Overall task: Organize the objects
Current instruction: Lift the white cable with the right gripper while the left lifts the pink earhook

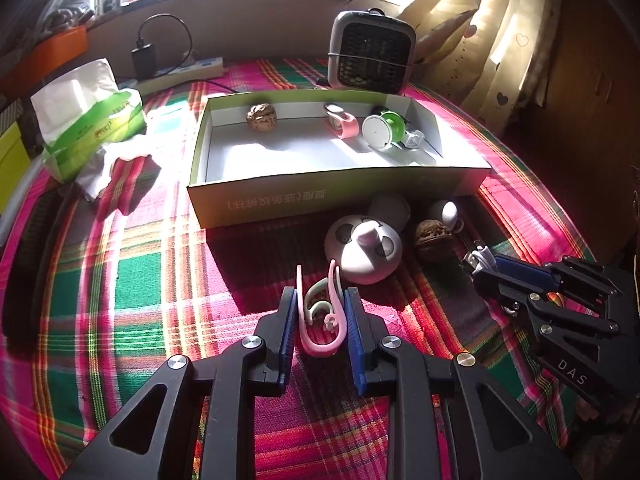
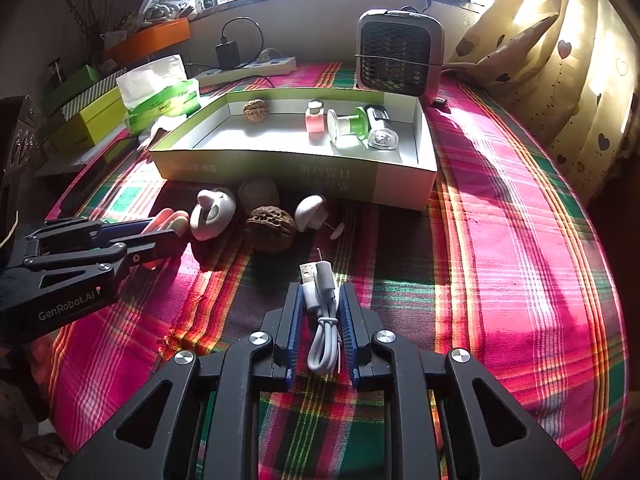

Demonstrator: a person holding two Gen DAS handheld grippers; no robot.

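Nearest, over bare plaid cloth: left gripper clenched on a looped pink strap; right gripper clamped on a coiled white USB cable, plug end jutting forward. Open cloth wide on the right, up to the curtain. Just beyond, crowded together against the box front: panda-faced gadget, dark walnut, small white mushroom-shaped piece. Next, shallow cardboard box, near wall low, floor mostly free; along its far wall a second walnut, pink holder, green-and-white spool. Farthest, small fan at the sill, tissue pack left.
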